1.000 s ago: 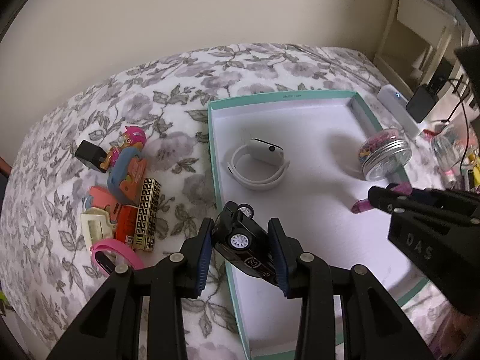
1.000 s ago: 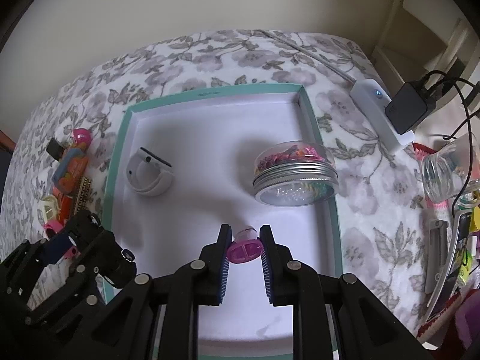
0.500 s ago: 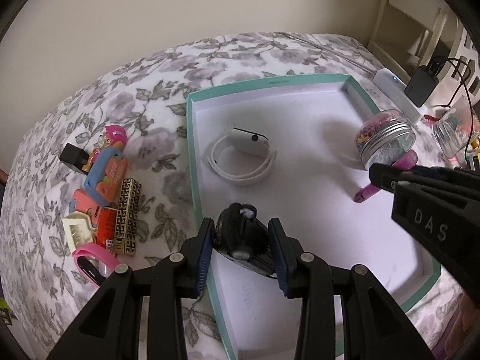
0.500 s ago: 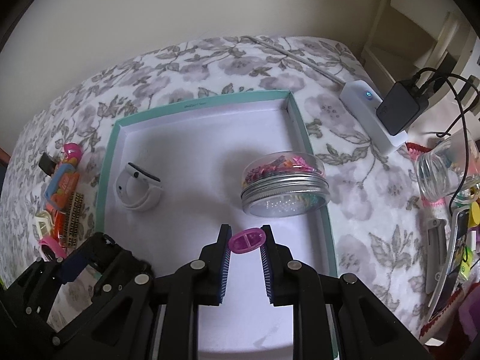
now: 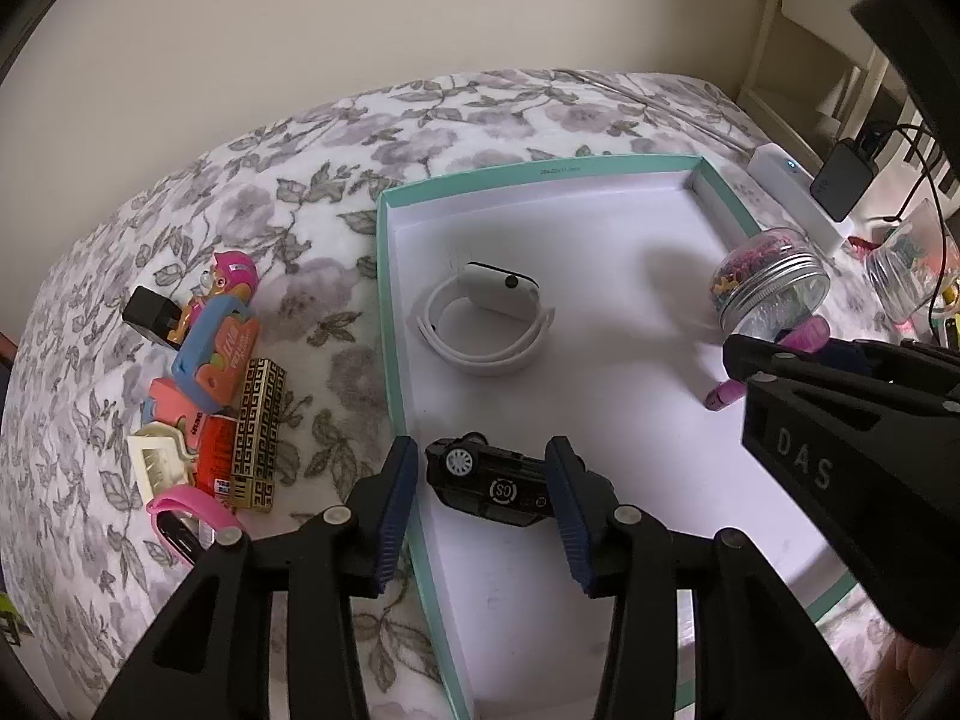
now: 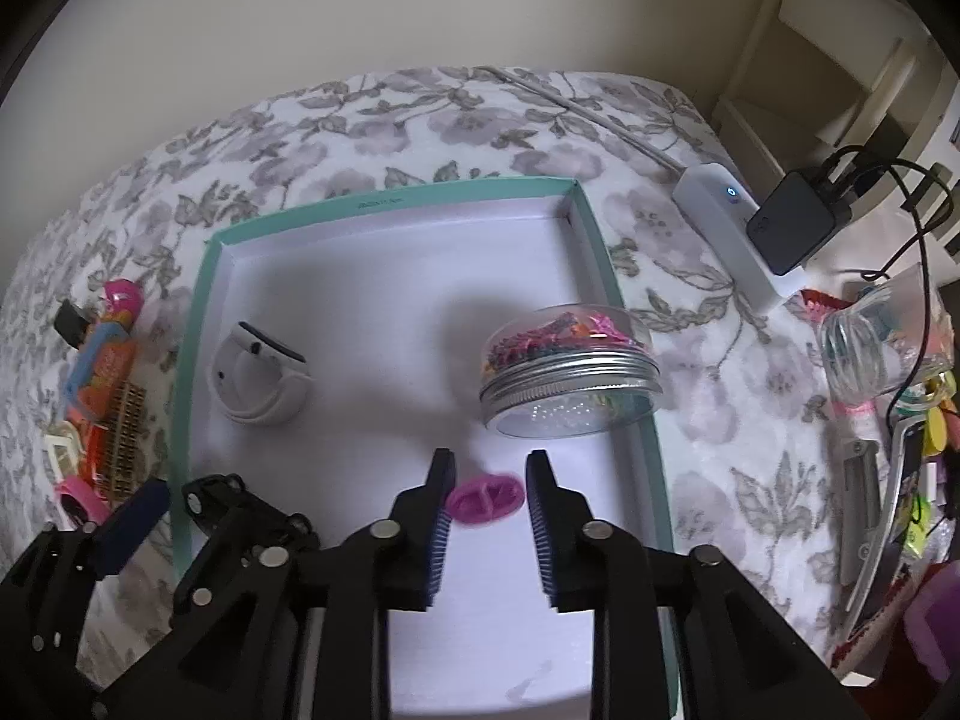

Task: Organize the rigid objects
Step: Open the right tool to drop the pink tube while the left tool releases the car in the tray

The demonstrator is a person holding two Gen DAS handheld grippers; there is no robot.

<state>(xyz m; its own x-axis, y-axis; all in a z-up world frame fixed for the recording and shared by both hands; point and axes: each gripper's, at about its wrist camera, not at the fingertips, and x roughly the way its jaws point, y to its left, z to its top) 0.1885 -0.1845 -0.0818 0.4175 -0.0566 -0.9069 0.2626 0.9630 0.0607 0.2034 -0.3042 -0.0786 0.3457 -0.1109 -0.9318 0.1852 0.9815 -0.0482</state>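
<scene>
While both jaws part, teal box [image 5: 384,300]: watch [image 5: 486,324], jar [image 6: 570,378], toy car [image 5: 492,480].

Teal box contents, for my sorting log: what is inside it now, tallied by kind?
White smartwatch: 1
Clear jar with a metal lid: 1
Black toy car: 1
Small pink piece: 1
Total in the teal box: 4
</scene>
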